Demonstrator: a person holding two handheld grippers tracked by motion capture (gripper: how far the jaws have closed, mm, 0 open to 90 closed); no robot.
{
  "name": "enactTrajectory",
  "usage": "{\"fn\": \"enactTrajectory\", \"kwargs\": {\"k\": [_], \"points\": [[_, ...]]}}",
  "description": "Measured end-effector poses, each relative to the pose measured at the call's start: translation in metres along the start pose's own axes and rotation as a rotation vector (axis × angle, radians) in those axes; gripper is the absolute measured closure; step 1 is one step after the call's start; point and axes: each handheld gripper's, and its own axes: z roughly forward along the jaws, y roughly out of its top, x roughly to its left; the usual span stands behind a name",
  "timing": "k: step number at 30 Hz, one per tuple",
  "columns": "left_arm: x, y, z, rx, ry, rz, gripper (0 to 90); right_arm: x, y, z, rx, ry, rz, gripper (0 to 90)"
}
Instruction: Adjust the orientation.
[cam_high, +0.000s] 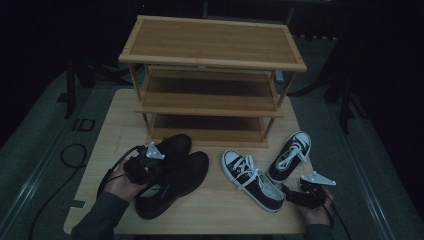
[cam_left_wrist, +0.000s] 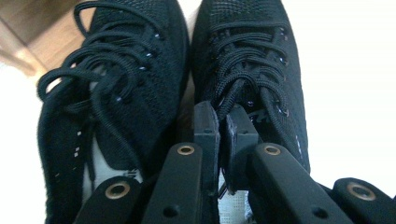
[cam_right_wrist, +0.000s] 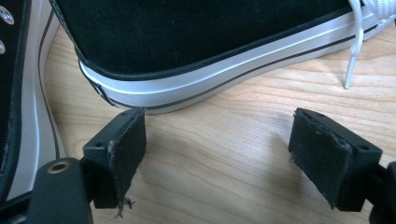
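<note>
A pair of black mesh sneakers lies side by side at the table's front left, one (cam_high: 176, 146) behind the other (cam_high: 175, 182). My left gripper (cam_high: 156, 169) sits over their openings. In the left gripper view its jaws (cam_left_wrist: 220, 135) are shut, pinching the inner collar edge of the right-hand black sneaker (cam_left_wrist: 247, 60) where it meets the left-hand one (cam_left_wrist: 126, 88). My right gripper (cam_high: 294, 195) rests at the front right, behind the heel of a black canvas sneaker with white laces (cam_high: 252, 180). Its jaws (cam_right_wrist: 233, 144) stand open just above the wood, short of that sneaker's white-striped sole (cam_right_wrist: 210, 79).
A three-tier wooden shoe rack (cam_high: 212, 42) stands at the back of the table (cam_high: 210, 215), all shelves bare. A second canvas sneaker (cam_high: 290, 155) lies to the right of the first, its side at the left edge (cam_right_wrist: 18, 93) of the right gripper view. Dark floor and cables surround the table.
</note>
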Motion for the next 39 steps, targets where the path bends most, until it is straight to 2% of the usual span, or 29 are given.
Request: {"fn": "enactTrajectory", "kwargs": {"k": [9,12,15,19,25,30,33,39], "points": [[0.0,-0.002,-0.002,0.008,0.018,0.016,83.6,0.0,0.0,0.0,0.0,0.0,-0.001,19.0],[0.003,-0.004,-0.003,-0.005,0.013,-0.017,71.7,0.0,0.0,0.0,0.0,0.0,0.0,19.0],[0.005,-0.005,-0.006,-0.018,0.019,-0.033,64.4,0.0,0.0,0.0,0.0,0.0,0.0,19.0],[0.004,-0.007,-0.009,-0.04,0.037,-0.016,56.1,0.0,0.0,0.0,0.0,0.0,0.0,19.0],[0.007,-0.008,-0.009,-0.043,0.081,-0.038,40.7,0.0,0.0,0.0,0.0,0.0,0.0,19.0],[0.009,-0.008,-0.009,-0.041,0.101,-0.057,31.1,0.0,0.0,0.0,0.0,0.0,0.0,19.0],[0.012,-0.008,-0.008,-0.037,0.098,-0.077,27.1,0.0,0.0,0.0,0.0,0.0,0.0,19.0],[0.018,-0.01,-0.004,-0.028,0.063,-0.094,26.0,0.0,0.0,0.0,0.0,0.0,0.0,19.0]]}}
